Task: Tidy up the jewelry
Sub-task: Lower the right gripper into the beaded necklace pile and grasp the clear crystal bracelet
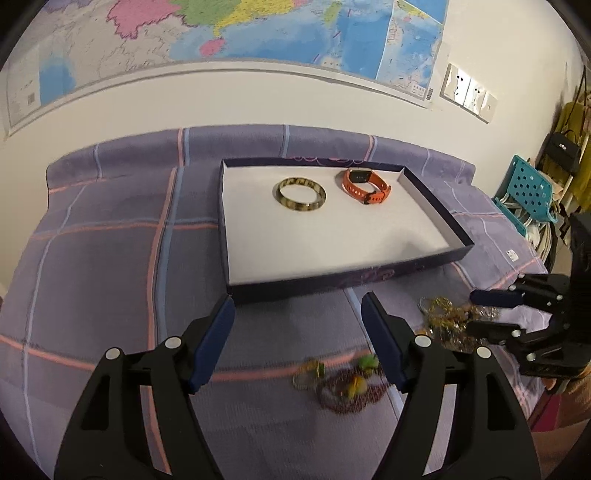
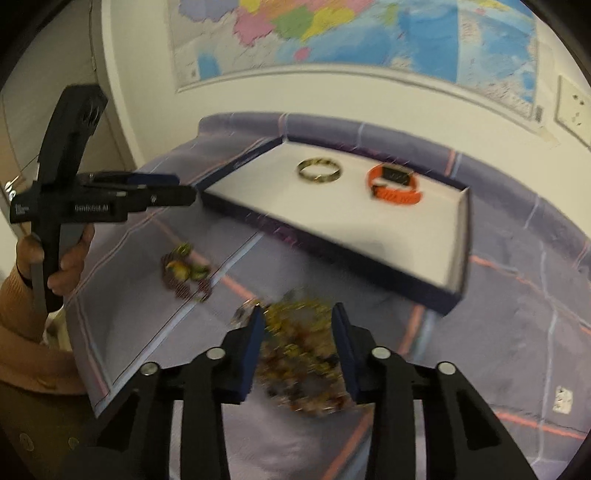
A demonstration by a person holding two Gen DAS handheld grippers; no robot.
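Left wrist view. Purple checked cloth [image 1: 110, 258] covers the work surface beneath a wall map [image 1: 221, 33]. We see a shallow dark-blue cardboard tray with a white floor [image 1: 332, 251] already holding two pieces: a mottled yellow-brown rigid bangle [image 1: 300, 194] and an orange silicone wristband with a dark face [image 1: 365, 184]. Two loose items are left on the cloth, so we judge the sorting about half done: a dark-red bead strand with green and yellow charms [image 1: 343, 384] near the left gripper [image 1: 297, 314], whose jaws stand wide apart and empty, and a tangled gold chain heap [image 1: 447, 321], where the right gripper [image 1: 474, 310] reaches in from the side. A teal perforated chair [image 1: 532, 188] stands off the table edge.

Right wrist view. Motion blur softens everything. The right gripper [image 2: 299, 317] frames the gold heap [image 2: 299, 354] with narrowed jaws; whether the pads press on it we cannot tell. The tray's near wall [image 2: 332, 254] rises between heap and tray floor and must be cleared. A hand [image 2: 55, 266] holds the left gripper [image 2: 184, 186] above the bead strand [image 2: 184, 275].
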